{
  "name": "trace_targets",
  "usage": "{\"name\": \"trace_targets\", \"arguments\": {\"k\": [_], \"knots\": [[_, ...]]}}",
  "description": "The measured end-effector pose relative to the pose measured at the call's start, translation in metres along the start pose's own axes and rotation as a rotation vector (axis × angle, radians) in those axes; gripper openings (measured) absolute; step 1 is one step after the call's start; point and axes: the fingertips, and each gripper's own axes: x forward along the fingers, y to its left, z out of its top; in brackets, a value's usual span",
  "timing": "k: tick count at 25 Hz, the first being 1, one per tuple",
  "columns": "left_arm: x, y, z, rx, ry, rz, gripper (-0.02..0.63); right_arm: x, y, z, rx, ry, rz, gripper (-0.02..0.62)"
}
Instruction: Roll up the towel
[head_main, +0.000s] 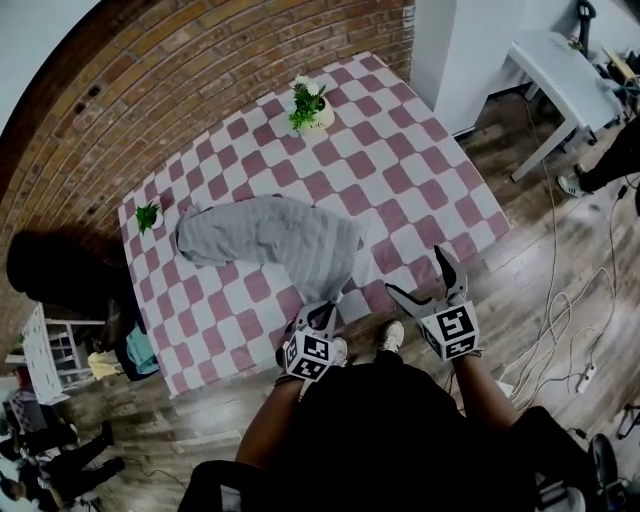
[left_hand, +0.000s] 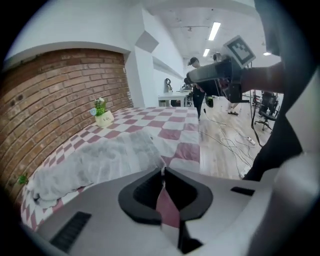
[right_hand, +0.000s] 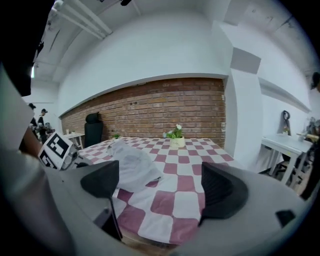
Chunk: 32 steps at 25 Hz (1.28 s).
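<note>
A grey towel lies crumpled across the pink-and-white checked tablecloth, running from the left side to the near edge. My left gripper is at that near edge, shut on the towel's closest corner; in the left gripper view the jaws meet with a sliver of cloth at their tips. My right gripper hovers open over the near edge, to the right of the towel, with nothing between its jaws. In the right gripper view the towel lies ahead to the left.
A white pot with a green plant stands at the table's far side, a small green plant at its left edge. A brick wall backs the table. A black chair is left, a white table and floor cables right.
</note>
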Motion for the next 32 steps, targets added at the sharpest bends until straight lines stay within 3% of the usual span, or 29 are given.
{"name": "trace_targets", "arguments": {"k": [6,10,14,20,26,32], "knots": [[-0.032,0.027,0.038,-0.048,-0.073,0.177,0.023,0.014,0.032,-0.021,-0.171,0.048,0.222,0.517],[-0.059,0.045,0.064,-0.063,-0.147,0.264,0.023,0.034,0.046,-0.046,-0.212,0.112,0.293,0.517],[-0.082,0.056,0.083,-0.038,-0.190,0.327,0.023,0.063,0.051,-0.062,-0.188,0.156,0.292,0.515],[-0.099,0.074,0.099,-0.055,-0.232,0.370,0.023,0.124,0.059,-0.067,0.022,0.207,0.283,0.468],[-0.126,0.095,0.109,-0.073,-0.289,0.426,0.023,0.164,0.063,-0.077,0.008,0.235,0.194,0.439],[-0.155,0.117,0.115,-0.121,-0.356,0.491,0.023,0.182,0.084,-0.092,0.018,0.307,0.226,0.336]]}}
